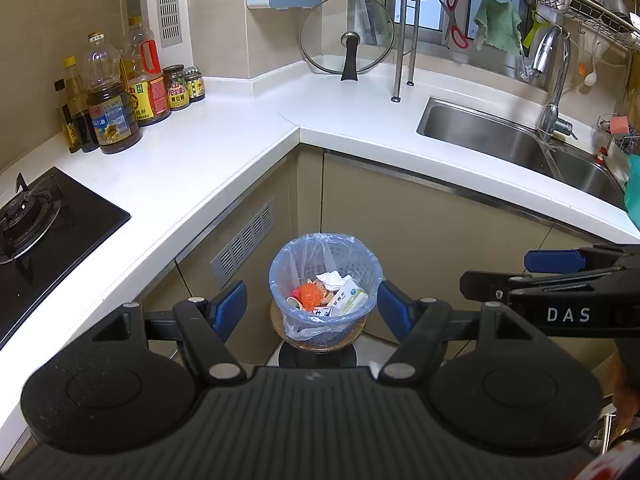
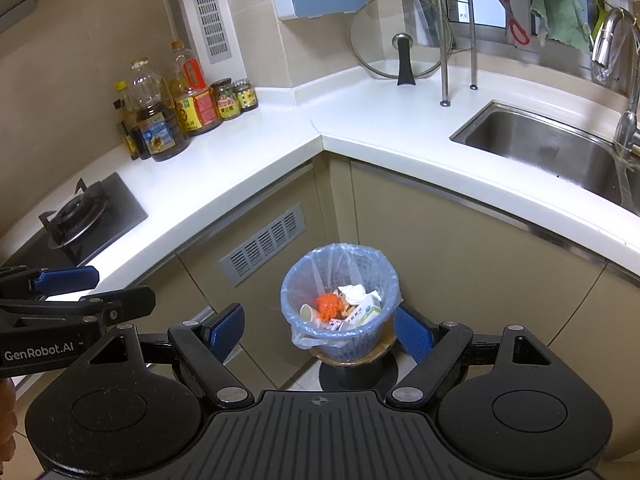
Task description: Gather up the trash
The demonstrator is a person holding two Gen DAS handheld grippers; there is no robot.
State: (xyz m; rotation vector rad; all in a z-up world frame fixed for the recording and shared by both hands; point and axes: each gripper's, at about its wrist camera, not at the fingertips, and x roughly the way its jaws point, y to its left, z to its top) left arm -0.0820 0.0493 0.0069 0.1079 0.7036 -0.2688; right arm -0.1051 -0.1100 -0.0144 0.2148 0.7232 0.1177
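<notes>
Both jaws are seen wide open, empty, above the lined bin [image 1: 325, 286]. The liner rim [image 1: 280, 264] is judged best pinched at opposite sides by left gripper [image 1: 312, 308] and right gripper [image 2: 319, 326], then gathered evenly.

White worktop [image 1: 224, 148] smooth, glossy. Sink [image 1: 500, 136] brushed metal; tap [image 1: 554, 64] shiny chrome. Hob [image 1: 60, 224] glossy black glass. Bin [image 1: 325, 280] perforated blue plastic, thin clear plastic liner. Pot lid [image 1: 347, 34] clear glass. Green cloth [image 1: 498, 26] soft, matt. Gripper pads [image 1: 230, 306] blue, textured.

Both views high above bin [image 1: 325, 280]
</notes>
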